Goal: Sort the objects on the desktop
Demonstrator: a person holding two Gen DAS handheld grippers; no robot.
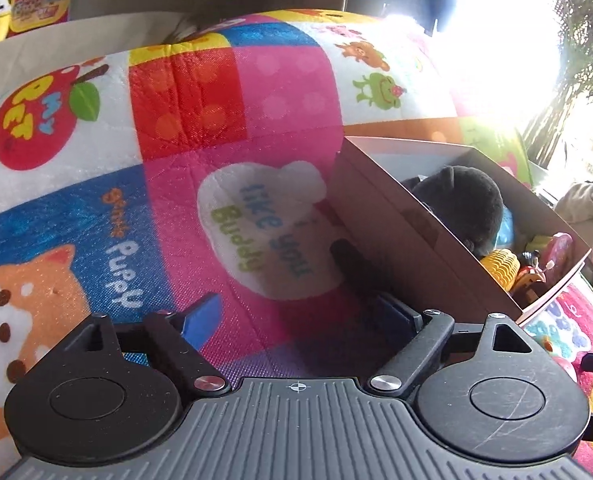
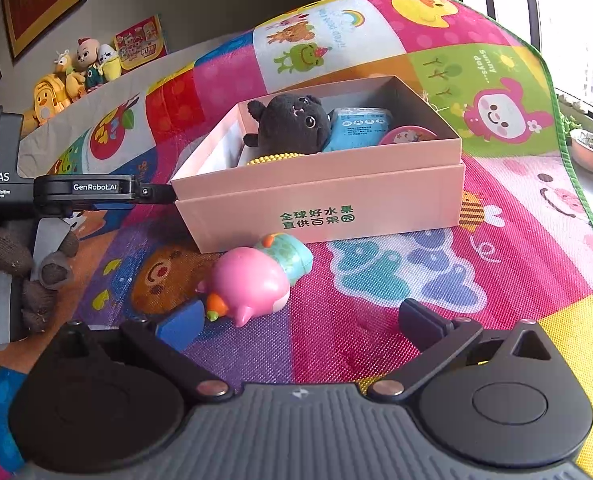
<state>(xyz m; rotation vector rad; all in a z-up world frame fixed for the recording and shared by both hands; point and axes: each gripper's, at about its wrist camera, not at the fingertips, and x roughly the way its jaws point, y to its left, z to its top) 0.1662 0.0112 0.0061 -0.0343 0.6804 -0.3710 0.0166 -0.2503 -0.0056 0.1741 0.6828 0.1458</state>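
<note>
A pink cardboard box [image 2: 376,196] stands on a colourful play mat [image 2: 376,320]. It holds a black plush toy [image 2: 292,124], a blue packet [image 2: 358,126], a pink round item [image 2: 408,136] and a yellow beaded thing [image 2: 274,159]. A pink pig toy [image 2: 248,286] and a teal toy [image 2: 290,252] lie on the mat in front of the box. My right gripper [image 2: 300,320] is open and empty, just short of the pig toy. My left gripper [image 1: 300,314] is open and empty, beside the box's left wall [image 1: 396,232]; it also shows in the right wrist view [image 2: 152,192].
Plush toys [image 2: 76,72] and a picture book [image 2: 140,42] sit on a ledge at the back left. A potted plant [image 2: 592,152] stands past the mat's right edge. Bright window glare fills the upper right of the left wrist view.
</note>
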